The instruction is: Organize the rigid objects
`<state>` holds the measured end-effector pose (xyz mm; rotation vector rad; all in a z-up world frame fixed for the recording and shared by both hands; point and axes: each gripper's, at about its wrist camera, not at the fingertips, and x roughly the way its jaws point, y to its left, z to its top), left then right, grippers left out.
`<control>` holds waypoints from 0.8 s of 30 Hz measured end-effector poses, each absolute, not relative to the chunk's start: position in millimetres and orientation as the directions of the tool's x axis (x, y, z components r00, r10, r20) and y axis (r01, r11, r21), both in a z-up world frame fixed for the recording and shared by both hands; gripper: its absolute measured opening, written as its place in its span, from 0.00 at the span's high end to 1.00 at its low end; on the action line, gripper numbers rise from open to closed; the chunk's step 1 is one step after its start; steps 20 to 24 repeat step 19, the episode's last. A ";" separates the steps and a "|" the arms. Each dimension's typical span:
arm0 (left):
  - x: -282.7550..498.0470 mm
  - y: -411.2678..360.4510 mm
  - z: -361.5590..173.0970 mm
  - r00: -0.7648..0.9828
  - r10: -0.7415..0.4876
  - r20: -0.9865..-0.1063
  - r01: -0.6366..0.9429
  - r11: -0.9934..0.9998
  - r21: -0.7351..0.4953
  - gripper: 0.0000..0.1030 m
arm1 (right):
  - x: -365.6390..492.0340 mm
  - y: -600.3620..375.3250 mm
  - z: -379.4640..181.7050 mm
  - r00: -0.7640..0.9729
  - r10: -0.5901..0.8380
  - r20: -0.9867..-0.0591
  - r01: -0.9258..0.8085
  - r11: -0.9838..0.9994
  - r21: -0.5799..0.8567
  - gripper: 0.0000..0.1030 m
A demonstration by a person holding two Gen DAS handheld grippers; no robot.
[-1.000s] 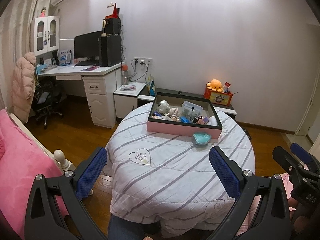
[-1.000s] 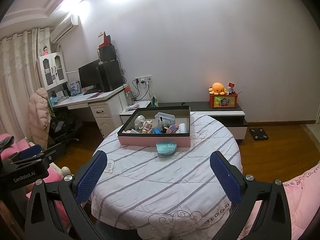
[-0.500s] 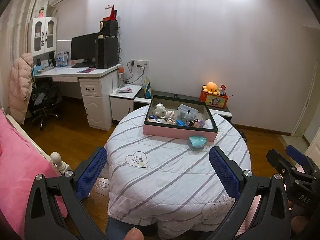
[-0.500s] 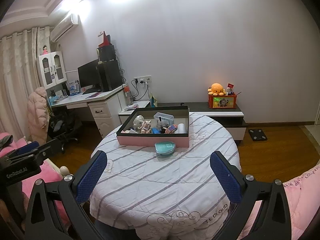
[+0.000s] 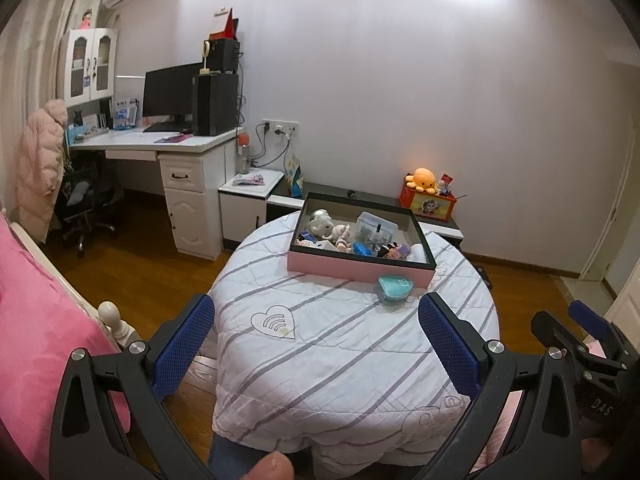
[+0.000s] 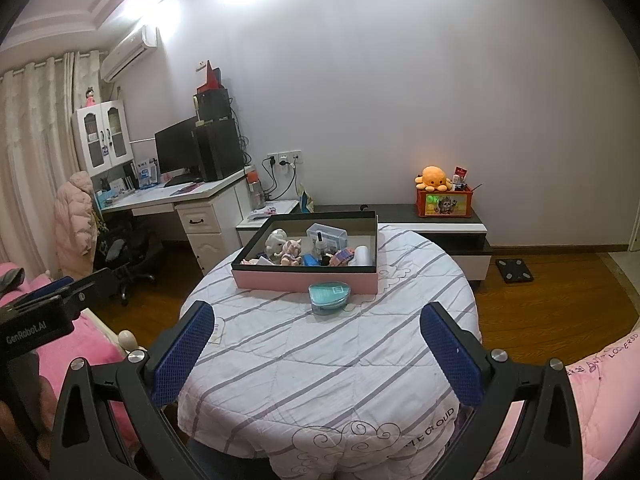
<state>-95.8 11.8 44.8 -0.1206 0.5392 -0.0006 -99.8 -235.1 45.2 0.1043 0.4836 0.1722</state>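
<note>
Both tools, left and right, spread empty; teal heart-shaped plastic box mid-frame touches pink black-rimmed tray on the striped-quilted round tabletop.

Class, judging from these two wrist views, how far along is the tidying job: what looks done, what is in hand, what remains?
Done: several small toys and containers already lie in the pink-sided, black-rimmed box on the round striped-cloth table. In hand: nothing; the left gripper and right gripper hover short of the table, jaws wide. Left: the teal heart-shaped case sits outside, just before the box.
</note>
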 end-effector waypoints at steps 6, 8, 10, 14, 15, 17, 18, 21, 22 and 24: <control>-90.7 10.4 38.4 0.852 -0.002 -0.523 -0.052 0.995 -0.088 0.00 | -96.0 -236.9 44.0 0.869 0.185 -0.460 -0.138 0.981 0.134 0.00; -89.2 7.8 36.9 0.852 0.003 -0.524 -0.049 0.996 -0.073 0.00 | -94.5 -235.9 43.4 0.867 0.183 -0.462 -0.137 0.982 0.133 0.00; -88.2 6.1 35.0 0.849 0.007 -0.529 -0.050 0.997 -0.066 0.00 | -93.7 -233.9 42.9 0.866 0.183 -0.466 -0.137 0.982 0.131 0.00; -87.5 4.1 33.1 0.849 0.035 -0.527 -0.066 0.997 -0.040 0.00 | -91.6 -235.3 42.0 0.864 0.181 -0.470 -0.136 0.982 0.129 0.00; -87.6 3.5 32.8 0.851 0.031 -0.524 -0.061 0.997 -0.041 0.00 | -91.2 -236.6 41.7 0.864 0.181 -0.471 -0.136 0.982 0.129 0.00; -88.0 3.0 33.1 0.855 0.022 -0.517 -0.054 0.998 -0.046 0.00 | -91.1 -235.8 41.6 0.863 0.180 -0.472 -0.134 0.983 0.128 0.00; -88.2 2.4 33.3 0.856 0.022 -0.516 -0.053 0.998 -0.045 0.00 | -90.2 -237.2 41.2 0.863 0.179 -0.473 -0.133 0.983 0.128 0.00; -87.8 1.7 33.2 0.856 0.020 -0.517 -0.050 0.998 -0.045 0.00 | -90.6 -235.4 40.8 0.863 0.178 -0.473 -0.133 0.983 0.129 0.00; -87.8 1.7 33.2 0.856 0.020 -0.517 -0.050 0.998 -0.045 0.00 | -90.6 -235.4 40.8 0.863 0.178 -0.473 -0.133 0.983 0.129 0.00; -87.8 1.7 33.2 0.856 0.020 -0.517 -0.050 0.998 -0.045 0.00 | -90.6 -235.4 40.8 0.863 0.178 -0.473 -0.133 0.983 0.129 0.00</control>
